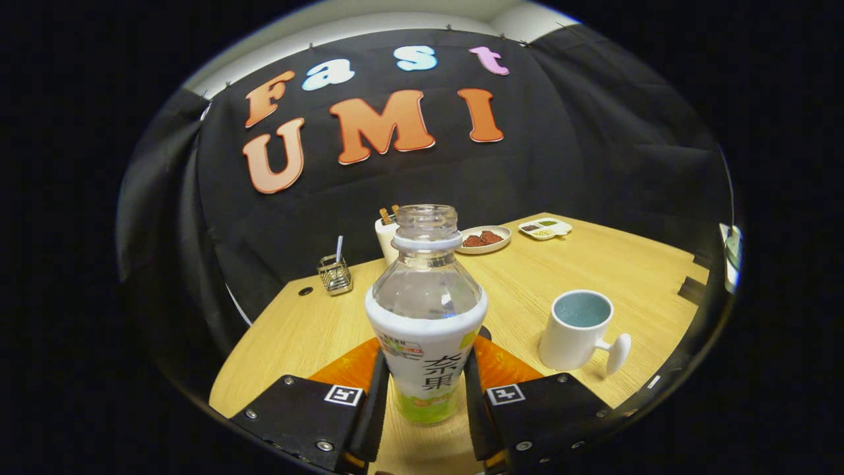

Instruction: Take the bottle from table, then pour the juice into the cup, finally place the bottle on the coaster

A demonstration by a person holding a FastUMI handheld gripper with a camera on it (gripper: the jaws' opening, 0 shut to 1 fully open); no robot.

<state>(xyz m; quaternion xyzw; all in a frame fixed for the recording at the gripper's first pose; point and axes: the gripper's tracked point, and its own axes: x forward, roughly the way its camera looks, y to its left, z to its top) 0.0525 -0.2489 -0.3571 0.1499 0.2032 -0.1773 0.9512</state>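
Observation:
A clear, uncapped bottle (425, 310) with a white and green label stands upright between my fingers. My gripper (426, 402) is shut on its lower body, one finger pressing each side of the label. An orange coaster (353, 369) lies flat on the wooden table (633, 264), just behind the bottle and partly hidden by it. To the right of my fingers stands a white cup (577, 330) with a blue inside and its handle turned toward me. I cannot tell whether the bottle's base touches the table.
At the table's far side are a wire holder with a utensil (334, 272), a white holder with sticks (388, 237), a plate of brown food (484, 239) and a divided dish (545, 228). The table's edge runs close on the right.

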